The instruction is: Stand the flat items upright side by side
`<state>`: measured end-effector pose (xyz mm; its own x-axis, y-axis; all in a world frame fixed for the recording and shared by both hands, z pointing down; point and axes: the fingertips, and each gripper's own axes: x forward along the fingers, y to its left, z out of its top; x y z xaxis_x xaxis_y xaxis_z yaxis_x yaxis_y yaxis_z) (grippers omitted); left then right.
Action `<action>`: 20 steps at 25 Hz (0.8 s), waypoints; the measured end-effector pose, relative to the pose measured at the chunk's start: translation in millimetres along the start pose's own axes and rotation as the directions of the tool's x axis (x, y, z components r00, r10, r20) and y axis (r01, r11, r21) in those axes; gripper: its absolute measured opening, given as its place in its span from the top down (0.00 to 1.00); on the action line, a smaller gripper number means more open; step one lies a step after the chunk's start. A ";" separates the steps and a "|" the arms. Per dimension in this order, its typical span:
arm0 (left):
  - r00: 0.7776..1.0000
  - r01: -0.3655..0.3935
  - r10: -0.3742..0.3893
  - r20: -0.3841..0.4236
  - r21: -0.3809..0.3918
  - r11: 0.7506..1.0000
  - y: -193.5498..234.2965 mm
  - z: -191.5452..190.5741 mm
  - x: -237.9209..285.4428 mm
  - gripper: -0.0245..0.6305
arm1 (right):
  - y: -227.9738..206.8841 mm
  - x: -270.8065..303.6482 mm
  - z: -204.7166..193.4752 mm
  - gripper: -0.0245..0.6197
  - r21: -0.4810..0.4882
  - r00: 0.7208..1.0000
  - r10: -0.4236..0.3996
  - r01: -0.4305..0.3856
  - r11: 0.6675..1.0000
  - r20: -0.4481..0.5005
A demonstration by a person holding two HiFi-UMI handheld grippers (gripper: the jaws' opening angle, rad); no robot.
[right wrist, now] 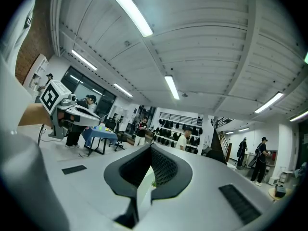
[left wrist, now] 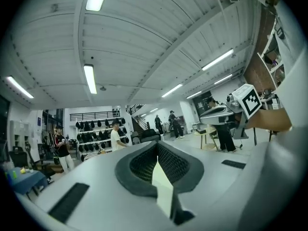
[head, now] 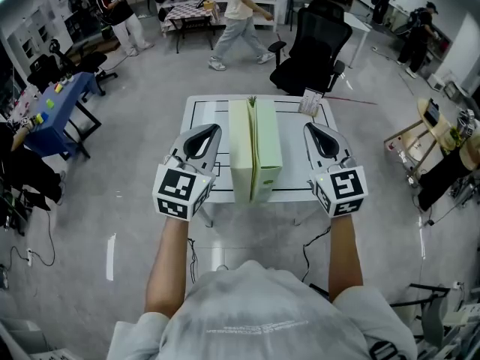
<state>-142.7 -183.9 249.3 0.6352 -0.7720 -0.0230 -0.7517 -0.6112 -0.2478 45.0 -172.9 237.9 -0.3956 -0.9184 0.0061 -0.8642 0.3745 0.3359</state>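
Note:
Two pale green flat items stand upright side by side on the white table [head: 204, 115], the left one [head: 241, 160] touching the right one [head: 268, 152]. My left gripper [head: 204, 135] hovers just left of them, shut and holding nothing. My right gripper [head: 319, 135] hovers just right of them, also shut and holding nothing. In the left gripper view the dark jaws [left wrist: 159, 170] meet and point out at the room, with the right gripper [left wrist: 226, 113] off to the side. The right gripper view shows its jaws [right wrist: 150, 172] closed, and the left gripper [right wrist: 72, 112] at the left.
A black office chair [head: 315, 47] stands behind the table. A person [head: 240, 13] walks at the back. A small card stand [head: 310, 105] sits on the table's far right corner. A blue table [head: 64, 100] is at the left, a wooden rack [head: 420, 137] at the right.

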 end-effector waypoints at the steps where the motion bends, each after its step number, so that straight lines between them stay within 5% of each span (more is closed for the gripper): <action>1: 1.000 0.002 -0.002 -0.001 0.008 1.000 -1.3 0.3 0.3 0.93 | 0.1 -0.2 -0.8 0.92 -0.001 1.000 0.000 0.000 1.000 -0.003; 20: 0.999 0.015 -0.015 -0.037 -0.003 1.000 -10.6 -14.8 7.5 0.93 | -2.1 -7.1 -25.3 0.92 0.013 0.998 0.015 -0.014 1.000 -0.065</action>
